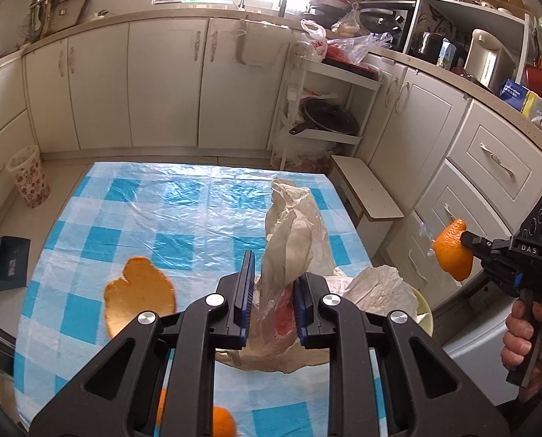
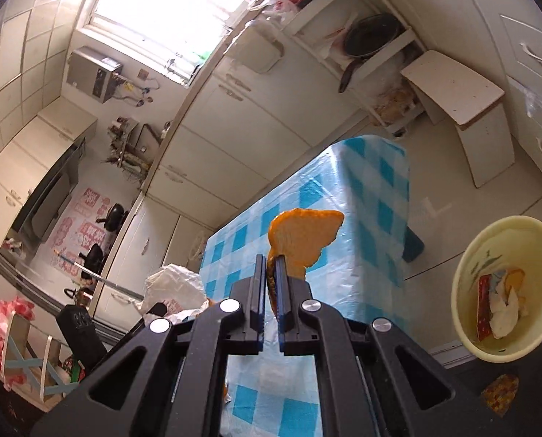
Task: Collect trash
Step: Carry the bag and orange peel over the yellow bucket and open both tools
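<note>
Right wrist view, nearest first: your right gripper [image 2: 269, 279] is pinched tight on a piece of orange peel [image 2: 303, 242], held in the air off the edge of the table [image 2: 362, 196]. Below and to the table's right, the cream bin [image 2: 467, 266] on the floor already holds scraps. The grip catches only the peel's edge, so I judge a quick swing could shake it loose short of the bin.

Your left gripper [image 1: 271, 296] stands narrow around a crumpled plastic bag [image 1: 289, 240] over the table; thin film could slip or snag. A second peel [image 1: 139, 295] lies on the table just left of the bag.

A glossy blue-checked plastic cloth covers the table. Beyond it stand cream kitchen cabinets [image 1: 161, 83], with a bright window above.
</note>
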The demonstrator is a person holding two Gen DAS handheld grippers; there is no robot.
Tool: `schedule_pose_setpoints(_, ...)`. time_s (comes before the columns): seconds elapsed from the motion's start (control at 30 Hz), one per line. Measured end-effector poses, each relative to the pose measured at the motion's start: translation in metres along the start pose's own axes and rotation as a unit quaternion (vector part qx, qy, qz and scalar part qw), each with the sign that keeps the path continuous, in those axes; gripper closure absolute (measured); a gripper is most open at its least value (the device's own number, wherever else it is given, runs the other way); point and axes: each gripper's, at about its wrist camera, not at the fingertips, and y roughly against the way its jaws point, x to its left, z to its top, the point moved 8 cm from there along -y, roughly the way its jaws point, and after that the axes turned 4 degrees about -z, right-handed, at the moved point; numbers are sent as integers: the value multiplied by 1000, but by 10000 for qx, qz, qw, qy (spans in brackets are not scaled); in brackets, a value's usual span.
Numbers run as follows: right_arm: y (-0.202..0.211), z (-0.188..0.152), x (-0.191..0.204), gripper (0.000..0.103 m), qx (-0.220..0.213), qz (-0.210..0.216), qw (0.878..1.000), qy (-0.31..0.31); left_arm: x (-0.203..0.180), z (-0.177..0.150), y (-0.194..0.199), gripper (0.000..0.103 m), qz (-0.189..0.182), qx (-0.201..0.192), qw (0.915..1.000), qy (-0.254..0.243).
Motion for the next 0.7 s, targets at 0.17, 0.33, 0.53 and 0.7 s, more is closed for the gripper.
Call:
schedule_pose_setpoints(0.17, 13, 5, -28, 97, -80, -336, 9989, -316, -55, -9, -26, 85, -252, 171, 9995, -107)
schedule_pose_setpoints(0.33, 21, 10, -52, 97, -94, -636, 9967, -487, -113, -21, -57, 85, -502, 424, 9975, -271)
schedule_pose_setpoints(0.53, 28, 19, -80, 97, -44, -939, 9941, -541, -173, -43, -100, 85, -629, 852, 9929, -534)
schedule_pose_setpoints(0.7, 22, 22, -120, 97, 138, -1350, 9876, -786, -210, -71, -138, 85, -711, 1351, 9862, -633)
